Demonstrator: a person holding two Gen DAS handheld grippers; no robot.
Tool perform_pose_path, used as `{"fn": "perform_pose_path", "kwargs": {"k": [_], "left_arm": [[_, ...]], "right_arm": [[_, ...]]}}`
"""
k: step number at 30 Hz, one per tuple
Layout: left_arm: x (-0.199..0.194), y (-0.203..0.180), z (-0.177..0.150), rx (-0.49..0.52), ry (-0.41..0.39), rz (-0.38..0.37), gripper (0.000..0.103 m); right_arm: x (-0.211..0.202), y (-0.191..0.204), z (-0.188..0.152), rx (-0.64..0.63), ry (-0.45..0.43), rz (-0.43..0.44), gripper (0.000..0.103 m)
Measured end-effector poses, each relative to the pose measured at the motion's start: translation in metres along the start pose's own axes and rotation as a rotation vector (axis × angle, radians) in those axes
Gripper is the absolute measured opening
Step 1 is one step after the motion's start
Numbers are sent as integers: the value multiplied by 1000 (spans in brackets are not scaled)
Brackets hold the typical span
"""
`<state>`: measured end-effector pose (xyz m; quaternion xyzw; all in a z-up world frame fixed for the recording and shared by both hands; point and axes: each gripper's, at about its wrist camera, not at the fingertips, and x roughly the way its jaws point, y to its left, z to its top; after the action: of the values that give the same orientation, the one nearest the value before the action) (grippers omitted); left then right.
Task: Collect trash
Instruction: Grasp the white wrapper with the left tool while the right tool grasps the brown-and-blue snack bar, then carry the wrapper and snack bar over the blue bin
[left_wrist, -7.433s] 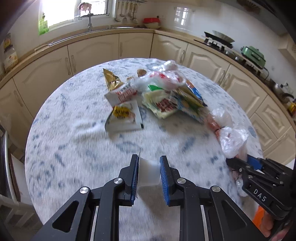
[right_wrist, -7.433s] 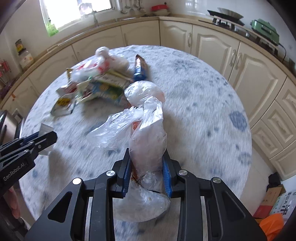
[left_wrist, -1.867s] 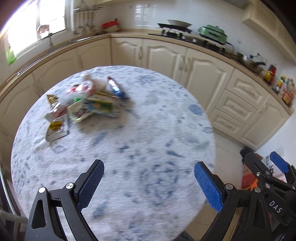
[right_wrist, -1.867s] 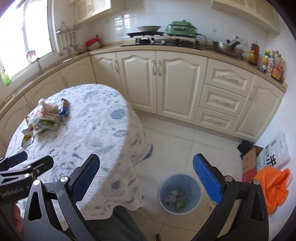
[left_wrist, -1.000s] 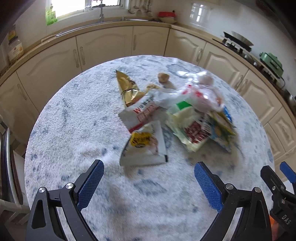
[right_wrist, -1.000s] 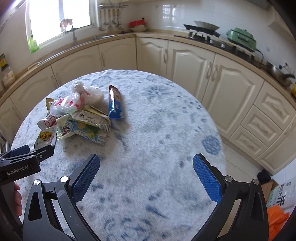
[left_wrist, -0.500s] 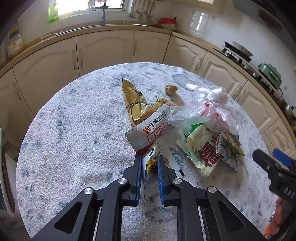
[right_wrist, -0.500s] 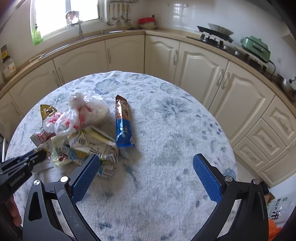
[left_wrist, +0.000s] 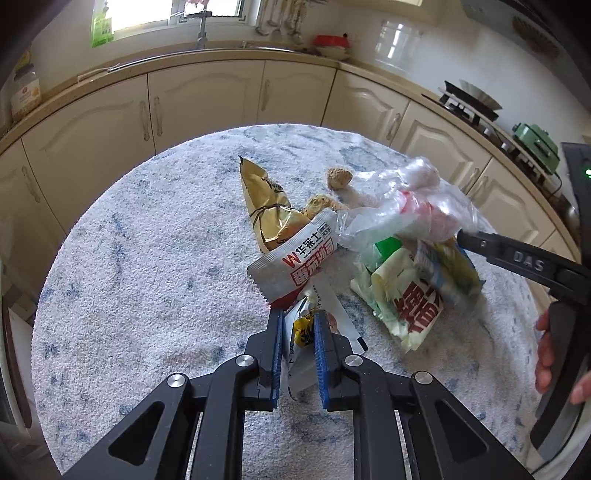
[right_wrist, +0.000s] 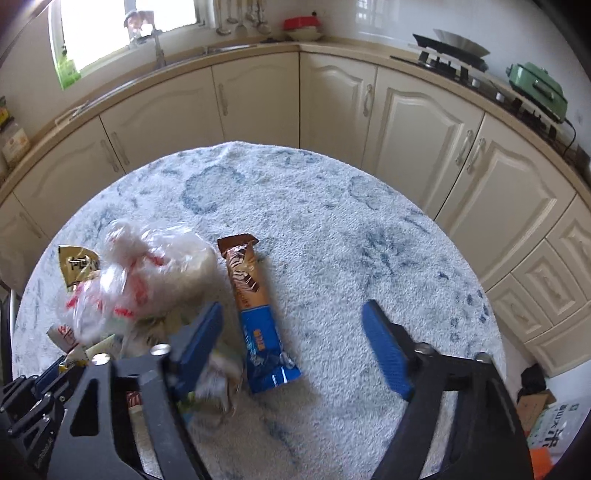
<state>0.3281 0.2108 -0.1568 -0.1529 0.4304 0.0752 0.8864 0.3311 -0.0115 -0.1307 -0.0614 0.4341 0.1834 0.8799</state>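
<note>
**Desk:** Two grippers over one heap of litter, so what is each doing?

**Photographer:** Low in the left wrist frame, the left gripper (left_wrist: 298, 345) is pinched tight on a white snack packet with a yellow print (left_wrist: 303, 328), which lies on the table (left_wrist: 147, 277) just under the red-lettered white wrapper (left_wrist: 295, 260). In the right wrist frame the right gripper (right_wrist: 293, 343) has just been closing, with its jaws part-spread. The blue-and-brown biscuit wrapper (right_wrist: 255, 317) lies between them at lower centre; the pads are not on it.

**Desk:** And the rest of the trash?

**Photographer:** Centre right of the left frame: a gold foil bag (left_wrist: 267, 206), a knotted clear plastic bag (left_wrist: 410, 210) and green-and-yellow packets (left_wrist: 410, 291), all touching or overlapping.

**Desk:** How should this step go?

**Photographer:** My judgement: lift the pinched packet straight up and slowly, because the red-lettered wrapper overlaps its top edge and may drag along or flip off the cloth. On the right, centre the long wrapper between the pads before squeezing. The left pad sits against the pile, so closing as it stands risks snagging the loose packets beside it, and foil this slick can slide out of an off-centre grip.
</note>
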Motion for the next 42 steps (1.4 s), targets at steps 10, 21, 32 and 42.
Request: {"fn": "perform_pose_path", "kwargs": {"k": [10,21,32,42], "left_arm": [[-2,-1,-2,-3,-1,9,11],[-33,-15,-15,29,-31,18,11],[-80,-42,-48,88,-54,-13,11],[-110,-99,-71,205,-64,-91,11]], "right_arm": [[14,14,-12,-68,80,71,19],[-20,-7,-46,-17,83,106,19],[-74,-27,-89,38,40,145,19],[-119,-73,-130,131,-3,130,19]]}}
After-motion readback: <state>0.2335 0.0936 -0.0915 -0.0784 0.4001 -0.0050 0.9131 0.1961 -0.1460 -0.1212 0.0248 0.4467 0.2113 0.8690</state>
